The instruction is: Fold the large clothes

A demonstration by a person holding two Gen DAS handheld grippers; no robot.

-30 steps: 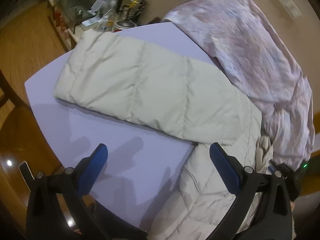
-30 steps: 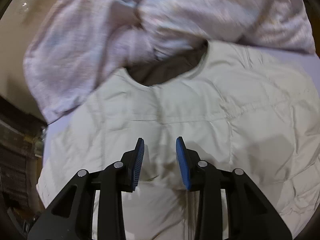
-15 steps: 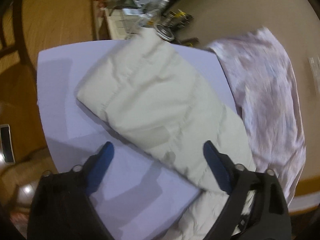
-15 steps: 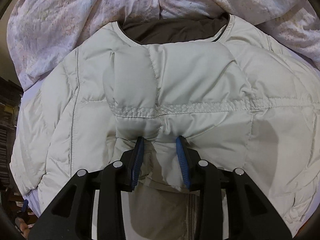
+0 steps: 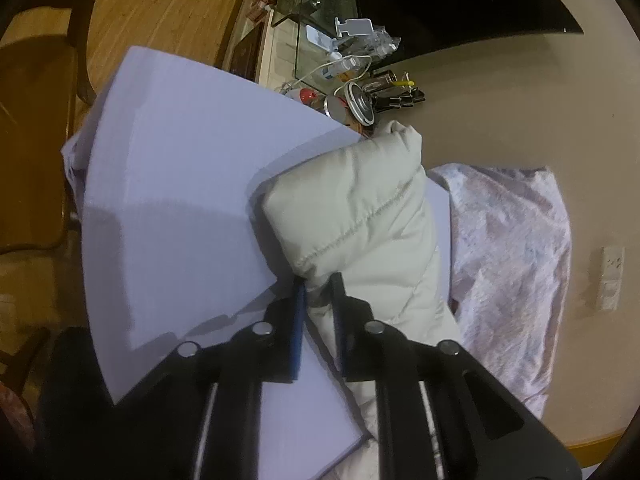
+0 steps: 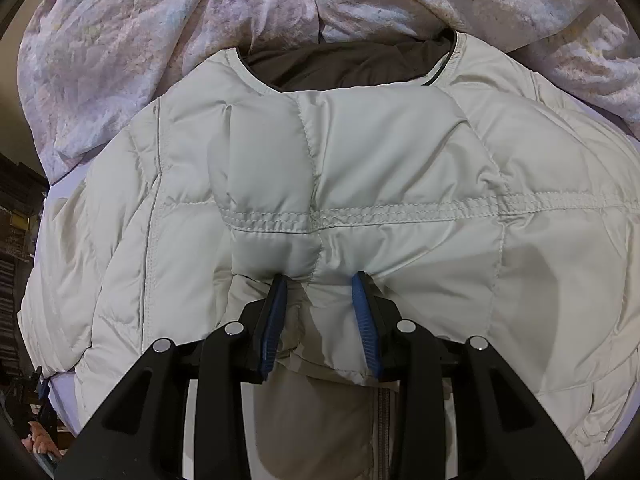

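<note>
1. Whereas a second ago the left gripper (image 5: 318,292) hung wide open above the outstretched sleeve (image 5: 352,208), its fingers are now pinched nearly together on a bunch of that sleeve's padded fabric, near the edge at 6 o'clock of the sleeve in its own view.
2. Over the same second the right gripper (image 6: 320,288) has gone from hovering over the cream puffer jacket (image 6: 400,168) to biting a fold of it – the jaws stand partly closed, with quilted fabric bulging up between them just below the stitched cross seam.
3. Now the jacket lies front-down on the lilac board (image 5: 168,184), collar at 12 o'clock in the right view, touching the crumpled pink sheet (image 6: 160,32) behind it.
4. With both grips taken, the fold looks ready to begin – I judge the sleeve is about to be carried inward over the body.
5. Puffy fill may slip from a shallow pinch, so the lift should be slow.
6. Clutter sits at 1 o'clock beyond the board, clear of the sleeve's end.
</note>
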